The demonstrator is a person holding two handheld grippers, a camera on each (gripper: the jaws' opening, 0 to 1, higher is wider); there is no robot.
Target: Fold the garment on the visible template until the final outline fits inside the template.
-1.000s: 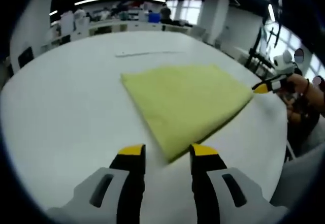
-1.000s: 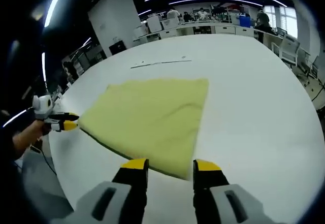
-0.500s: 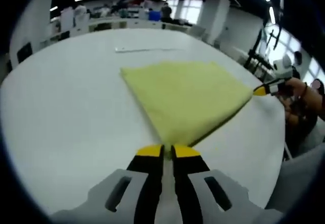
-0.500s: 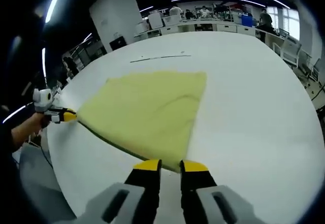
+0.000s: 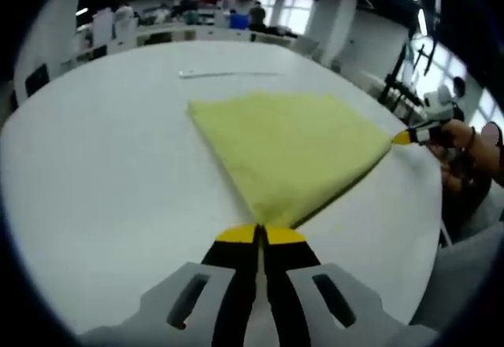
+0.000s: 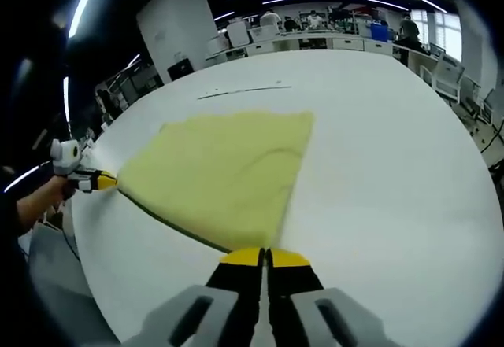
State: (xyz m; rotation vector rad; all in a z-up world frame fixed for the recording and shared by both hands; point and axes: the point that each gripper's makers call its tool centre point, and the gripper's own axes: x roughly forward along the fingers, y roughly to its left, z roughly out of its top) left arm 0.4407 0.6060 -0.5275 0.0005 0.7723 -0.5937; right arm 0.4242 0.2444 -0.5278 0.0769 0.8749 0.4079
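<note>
1. Pale yellow folded cloth garment (image 5: 291,146) lying flat on the round white counter (image 5: 102,182), near its edge.
2. Left gripper (image 5: 261,233): yellow-tipped fingers pressed together, pinching one near corner of the garment.
3. Right gripper (image 6: 264,257): fingers likewise pressed together, pinching another near corner.
4. Thin dark line (image 6: 244,90) marked on the counter beyond the garment.

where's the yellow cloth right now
The yellow cloth lies flat mid-table on the white table, its two near corners pinched by the left gripper and the right gripper.
</note>
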